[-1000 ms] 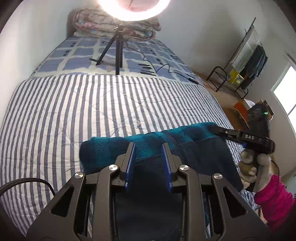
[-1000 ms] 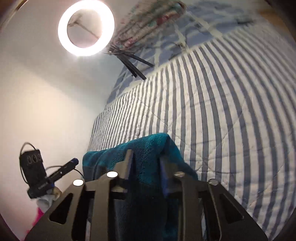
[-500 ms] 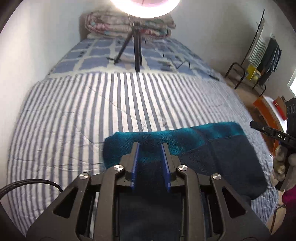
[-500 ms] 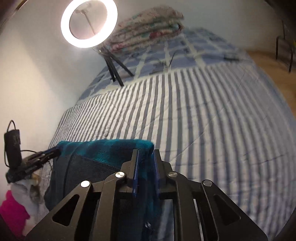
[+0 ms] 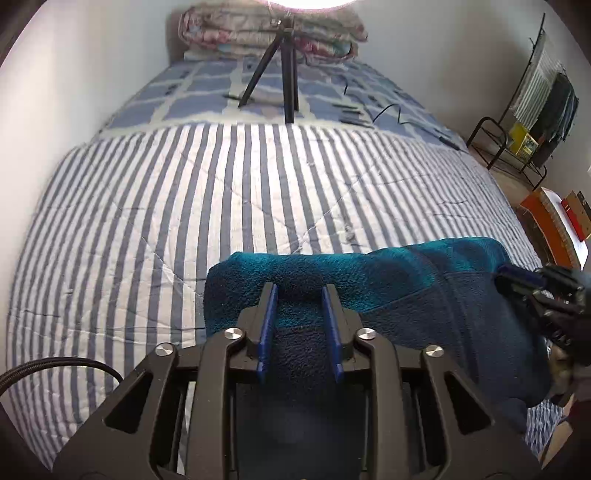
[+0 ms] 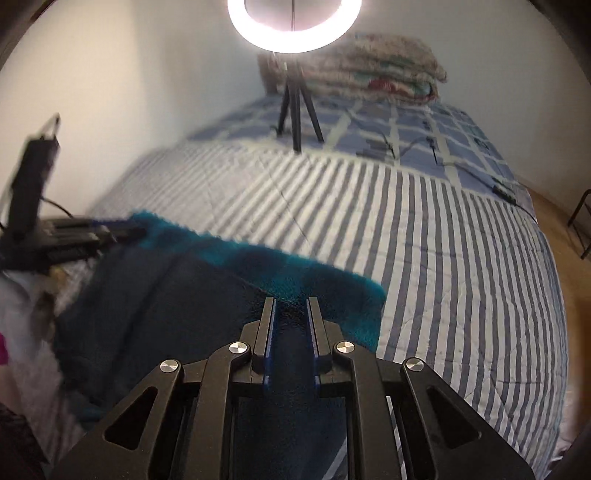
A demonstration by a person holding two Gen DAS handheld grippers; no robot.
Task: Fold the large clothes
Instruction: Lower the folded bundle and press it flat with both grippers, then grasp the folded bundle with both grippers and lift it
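A teal and navy fleece garment hangs stretched between my two grippers above the near end of the striped bed. My left gripper is shut on its left top edge. My right gripper is shut on its right top edge; the garment spreads left from it. The right gripper also shows at the right edge of the left wrist view. The left gripper shows at the left in the right wrist view. The garment's lower part is hidden below the grippers.
A ring light on a black tripod stands mid-bed. Folded quilts lie at the head of the bed. Black cables lie on the checked sheet. A clothes rack and orange boxes stand at the right.
Both grippers have swung with the garment to face the head of the bed. The top edge now hangs spread wide between them, and the right gripper has moved away from the left.
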